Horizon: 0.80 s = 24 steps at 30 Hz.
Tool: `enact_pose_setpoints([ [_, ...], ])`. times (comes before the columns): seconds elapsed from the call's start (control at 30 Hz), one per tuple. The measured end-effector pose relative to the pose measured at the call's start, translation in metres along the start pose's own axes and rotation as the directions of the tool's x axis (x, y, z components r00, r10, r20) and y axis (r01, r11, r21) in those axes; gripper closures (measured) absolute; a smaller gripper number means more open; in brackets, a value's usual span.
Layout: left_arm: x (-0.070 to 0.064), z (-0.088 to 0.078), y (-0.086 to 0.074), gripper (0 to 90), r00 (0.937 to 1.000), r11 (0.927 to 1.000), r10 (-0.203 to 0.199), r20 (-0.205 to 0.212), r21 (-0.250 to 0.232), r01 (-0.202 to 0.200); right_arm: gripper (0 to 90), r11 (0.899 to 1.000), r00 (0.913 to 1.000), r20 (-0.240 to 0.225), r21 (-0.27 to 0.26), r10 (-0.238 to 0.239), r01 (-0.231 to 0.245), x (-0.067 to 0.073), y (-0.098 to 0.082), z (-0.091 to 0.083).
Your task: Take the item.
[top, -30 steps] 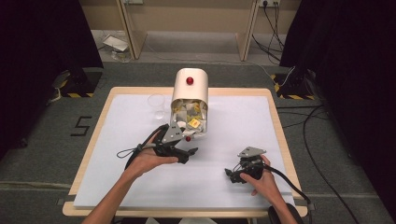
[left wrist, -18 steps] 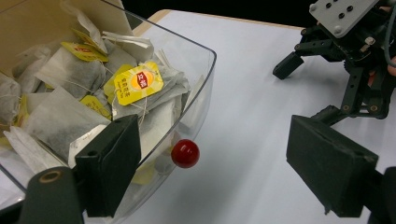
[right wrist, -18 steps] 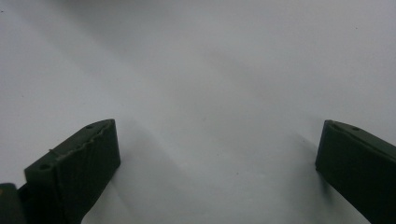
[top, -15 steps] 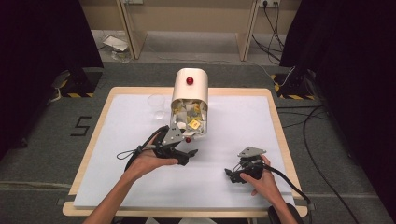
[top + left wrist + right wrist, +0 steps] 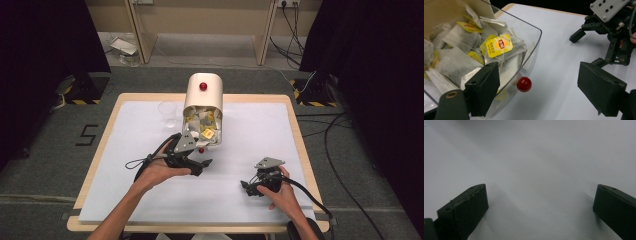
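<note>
Nothing much has moved in the last second: both hands and both grippers sit where they were, and the tea-bag box lies in the same place.

Going from left to right in the high view, an empty clear cup [image 5: 168, 113] stands upright near the far left part of the white table top [image 5: 250, 200], just beside the box. The box [image 5: 203, 98] is a cream container with a rounded back and a red knob [image 5: 203, 86] on top; its clear front flap [image 5: 530, 47] hangs open toward the person. It is packed with white paper tea bags [image 5: 461, 40], several with yellow tags, one yellow tag [image 5: 499, 45] lying face up near the flap's edge. A second small red knob [image 5: 524, 84] sits on the clear flap.

The left gripper [image 5: 199, 158] is held just in front of the open flap, low over the table. Its jaws stand wide apart and hold nothing. In the left gripper view one jaw lies right against the outside of the clear flap, whether touching it or not I cannot tell, and the other jaw is well off to the side over bare table; the red knob on the flap lies between them, nearer the first jaw.

Farther right, the right gripper [image 5: 250, 187] rests low near the front right of the table, well apart from the box. In the right gripper view its jaws are spread wide over plain white surface, with nothing between them.
</note>
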<state>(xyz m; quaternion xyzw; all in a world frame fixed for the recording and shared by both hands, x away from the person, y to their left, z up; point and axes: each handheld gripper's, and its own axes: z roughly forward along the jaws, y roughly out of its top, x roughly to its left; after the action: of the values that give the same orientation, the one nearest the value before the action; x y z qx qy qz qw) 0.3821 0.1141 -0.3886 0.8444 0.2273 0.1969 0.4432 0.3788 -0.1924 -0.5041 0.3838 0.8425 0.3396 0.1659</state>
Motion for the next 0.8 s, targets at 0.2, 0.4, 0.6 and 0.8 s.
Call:
enact_pose_setpoints([
  [0.2, 0.005, -0.006, 0.009, 20.4, 0.9999, 0.9997, -0.002, -0.016, -0.024, 0.002, 0.3, 1.0, 1.0, 0.0, 0.0, 0.0, 0.0, 0.0, 0.0, 0.0],
  [0.4, 0.015, -0.007, 0.017, 25.0, 0.9983, 0.9973, -0.052, -0.025, -0.054, 0.05, 0.3, 1.0, 1.0, 0.0, 0.0, 0.002, -0.002, 0.0, 0.0, 0.0],
  [0.6, 0.031, 0.006, 0.021, 33.1, 0.9916, 0.9921, -0.121, -0.048, -0.041, 0.119, 0.3, 1.0, 1.0, -0.001, 0.001, 0.002, -0.002, 0.0, 0.0, 0.0],
  [0.8, 0.036, 0.016, 0.026, 38.4, 0.9883, 0.9887, -0.148, -0.036, -0.03, 0.147, 0.3, 1.0, 1.0, -0.001, 0.001, 0.002, -0.002, 0.0, 0.0, 0.0],
])
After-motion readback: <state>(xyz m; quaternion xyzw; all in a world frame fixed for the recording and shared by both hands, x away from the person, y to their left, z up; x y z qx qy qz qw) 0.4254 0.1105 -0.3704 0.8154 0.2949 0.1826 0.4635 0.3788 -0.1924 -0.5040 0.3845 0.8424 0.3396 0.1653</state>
